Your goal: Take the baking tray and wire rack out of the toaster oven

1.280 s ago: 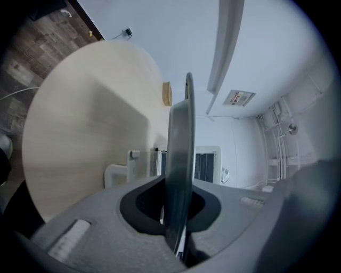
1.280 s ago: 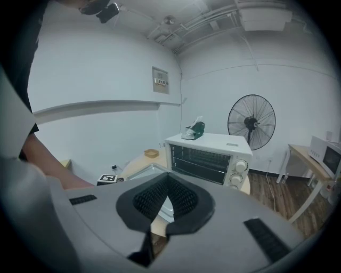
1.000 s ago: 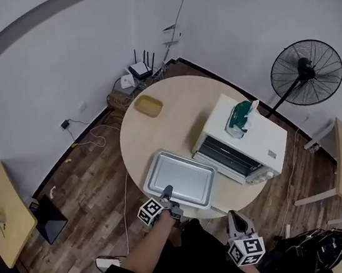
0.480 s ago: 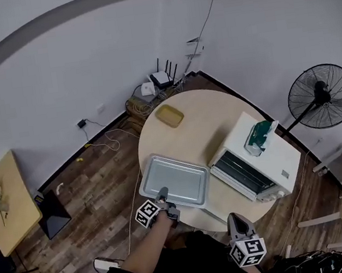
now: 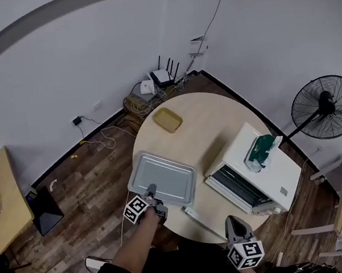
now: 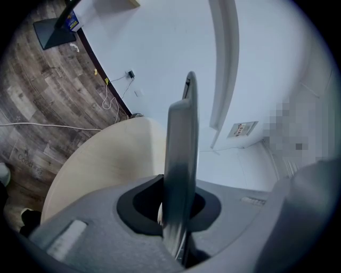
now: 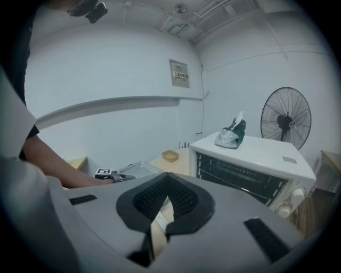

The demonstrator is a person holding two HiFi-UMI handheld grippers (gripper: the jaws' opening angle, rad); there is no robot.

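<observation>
Step in hand: removal of the baking tray [image 5: 163, 177]. It is out of the toaster oven [image 5: 271, 175] and lies over the 8 o'clock part of the round worktop [image 5: 204, 128]. The left gripper [image 5: 151, 191] is clamped on the middle of its near rim, with the jaws drawn narrow on the metal lip. Whether the tray rests on the worktop or is carried just above it cannot be told.

The right gripper [image 5: 233, 221] hangs at the 6 o'clock edge, its jaws together and nothing between them.

The oven stands at 4 o'clock with its door [image 5: 194, 214] dropped open toward 6 o'clock. The wire rack [image 7: 237, 178] appears to sit inside, on the rails.

Next move, as judged: set the tray flat, release it, then reach a gripper level into the oven mouth for the front bar of the rack.

Surroundings: a green and white bag [image 5: 260, 150] lies on the oven roof, a yellow dish [image 5: 167, 120] at 11 o'clock and a fan [image 5: 326, 106] on the floor at 3 o'clock. The open door juts out before the oven mouth and needs clearance. The parked tray takes up landing space.
</observation>
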